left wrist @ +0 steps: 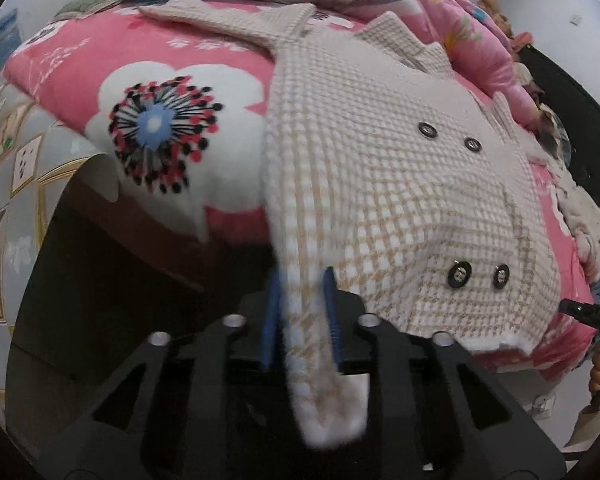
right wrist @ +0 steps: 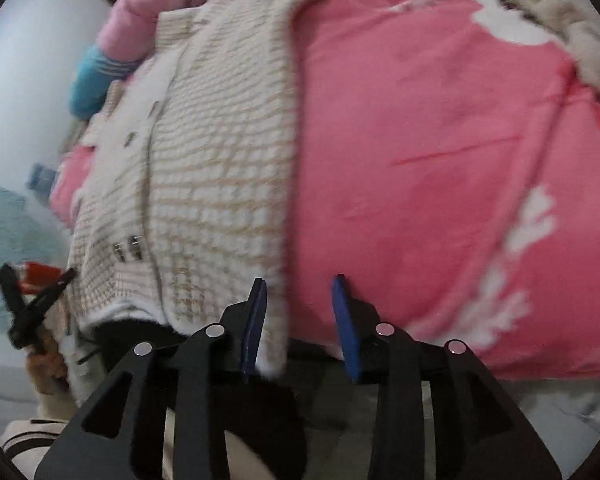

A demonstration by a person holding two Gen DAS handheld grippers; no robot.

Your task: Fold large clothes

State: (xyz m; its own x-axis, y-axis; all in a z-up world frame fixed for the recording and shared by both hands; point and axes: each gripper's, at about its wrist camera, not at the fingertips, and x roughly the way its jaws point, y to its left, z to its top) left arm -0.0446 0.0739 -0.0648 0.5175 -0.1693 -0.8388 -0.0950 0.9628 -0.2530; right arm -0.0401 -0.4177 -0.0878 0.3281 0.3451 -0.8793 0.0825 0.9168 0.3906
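The left gripper (left wrist: 302,312) stands slack around the hem of a beige-and-white checked woolly coat (left wrist: 380,184) spread on the pink floral bed (left wrist: 76,60). It looks thick, soft and heavy; hem corners suit gripping. The right gripper (right wrist: 300,320) gapes, hem just touching one pad.

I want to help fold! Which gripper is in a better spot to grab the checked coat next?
Probably left. The left hand-held gripper already has a strip of the cream-and-tan checked woolly coat between its blue pads. The right hand-held gripper has only the coat's edge beside one pad, mostly above the pink flowered blanket.
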